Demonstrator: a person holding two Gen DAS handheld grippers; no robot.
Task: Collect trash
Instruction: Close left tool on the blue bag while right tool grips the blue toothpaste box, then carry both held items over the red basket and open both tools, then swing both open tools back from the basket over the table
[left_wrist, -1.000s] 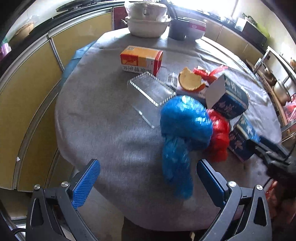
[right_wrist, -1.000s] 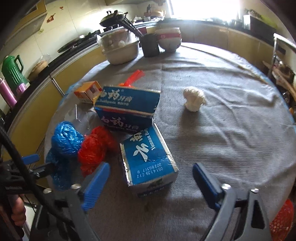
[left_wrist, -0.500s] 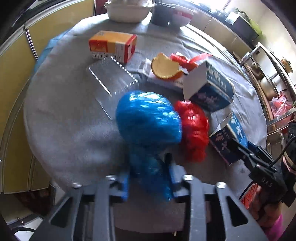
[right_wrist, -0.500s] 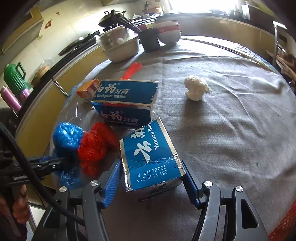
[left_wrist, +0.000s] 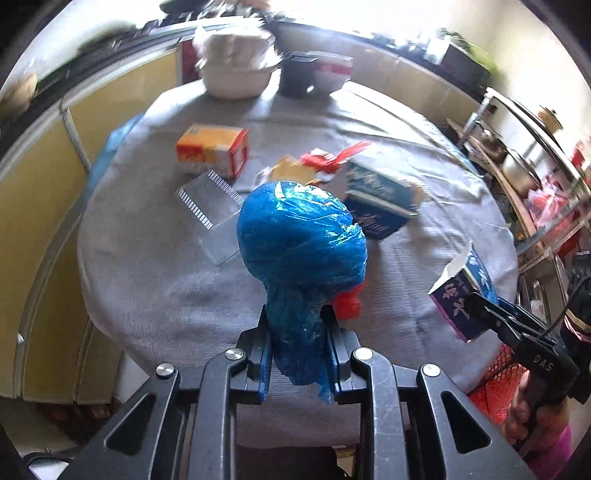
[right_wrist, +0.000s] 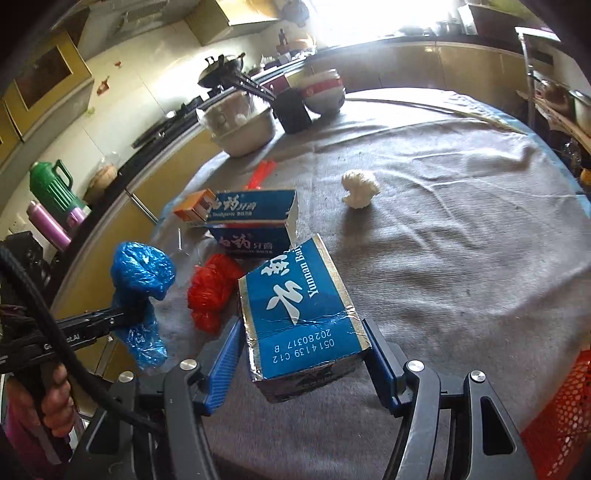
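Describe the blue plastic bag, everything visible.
The blue plastic bag is thin, crinkled, glossy film, bunched into a rounded, stuffed-looking ball with a twisted neck trailing below. The left gripper is shut on that neck, jaws pinching it from both sides, a loose tail hanging past them. In the right wrist view the bag appears lifted off the grey tablecloth, ball uppermost, beside the red plastic bag, with no visible contact. Contents hidden.
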